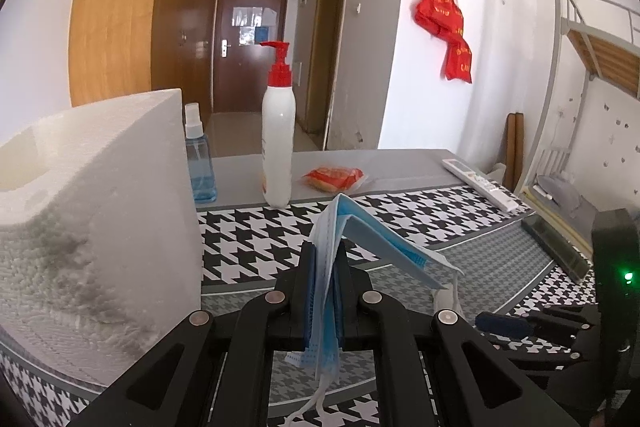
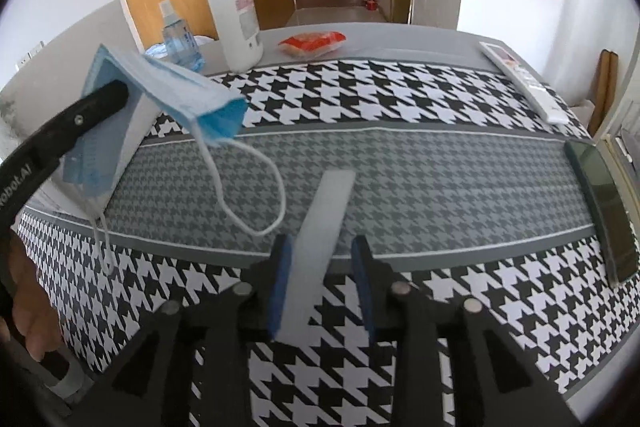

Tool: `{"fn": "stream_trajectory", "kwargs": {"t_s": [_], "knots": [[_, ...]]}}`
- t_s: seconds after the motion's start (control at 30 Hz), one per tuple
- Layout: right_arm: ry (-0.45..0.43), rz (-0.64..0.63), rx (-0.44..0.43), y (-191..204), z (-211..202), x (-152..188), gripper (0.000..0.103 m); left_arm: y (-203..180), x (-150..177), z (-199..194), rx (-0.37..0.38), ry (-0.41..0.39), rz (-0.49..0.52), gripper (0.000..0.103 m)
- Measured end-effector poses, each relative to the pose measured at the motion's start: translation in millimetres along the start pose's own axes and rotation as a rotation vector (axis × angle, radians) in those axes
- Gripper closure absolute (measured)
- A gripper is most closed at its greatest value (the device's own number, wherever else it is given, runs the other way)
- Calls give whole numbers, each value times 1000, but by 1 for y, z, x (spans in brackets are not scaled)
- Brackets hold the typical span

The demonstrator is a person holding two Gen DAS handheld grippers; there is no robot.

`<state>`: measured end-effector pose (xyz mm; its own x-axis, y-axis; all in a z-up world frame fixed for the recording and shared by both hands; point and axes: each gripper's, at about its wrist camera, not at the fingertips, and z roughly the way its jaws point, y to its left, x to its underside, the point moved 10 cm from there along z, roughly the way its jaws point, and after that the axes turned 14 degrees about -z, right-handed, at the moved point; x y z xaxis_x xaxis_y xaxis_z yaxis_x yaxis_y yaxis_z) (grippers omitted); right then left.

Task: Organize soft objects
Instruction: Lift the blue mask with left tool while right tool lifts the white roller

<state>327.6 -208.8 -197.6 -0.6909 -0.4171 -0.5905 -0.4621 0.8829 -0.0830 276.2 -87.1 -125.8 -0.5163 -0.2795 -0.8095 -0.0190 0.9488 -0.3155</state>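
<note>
My left gripper (image 1: 325,259) is clenched on a folded blue face mask (image 1: 380,235), the pleated stack pinched between the pads with one half folding forward and right and an ear loop (image 2: 256,187) dangling clear of the cloth. My right gripper (image 2: 322,251) stands partly apart, holding nothing; between its blue pads (image 2: 280,287) I see a pale grey strip (image 2: 326,219) lying on the houndstooth tablecloth (image 2: 440,163), its long axis running away from me and slightly right, roughly in line with the fingers. Whether a pad touches it I cannot tell. The mask hangs up and to the left of the right jaws, well apart, beside the white foam block (image 1: 92,195). I judge the right hand nearer the strip.
</note>
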Motion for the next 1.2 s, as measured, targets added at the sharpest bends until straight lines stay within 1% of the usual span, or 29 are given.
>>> {"fn": "stream_trajectory", "kwargs": {"t_s": [0.3,0.37,0.47,0.57,0.6,0.7,1.0,1.2], "knots": [[21,-31,26,11,7,1,68,0,-1,-11,22,-17,11,94],[21,-33,28,12,7,0,76,1,-1,-12,26,-17,10,94],[14,-20,23,11,8,-2,80,2,-1,-14,25,-20,11,94],[3,-10,11,9,8,-2,82,3,0,-15,22,-16,12,94],[6,-2,-8,8,7,-1,83,3,0,-15,22,-13,12,94],[-14,9,-25,5,-2,-1,84,4,0,-19,19,-17,15,94],[-95,-10,-13,7,-39,-10,84,3,-2,-29,12,-25,25,94],[-135,-21,-11,12,-56,-14,84,3,-2,-37,6,-30,31,94]]}}
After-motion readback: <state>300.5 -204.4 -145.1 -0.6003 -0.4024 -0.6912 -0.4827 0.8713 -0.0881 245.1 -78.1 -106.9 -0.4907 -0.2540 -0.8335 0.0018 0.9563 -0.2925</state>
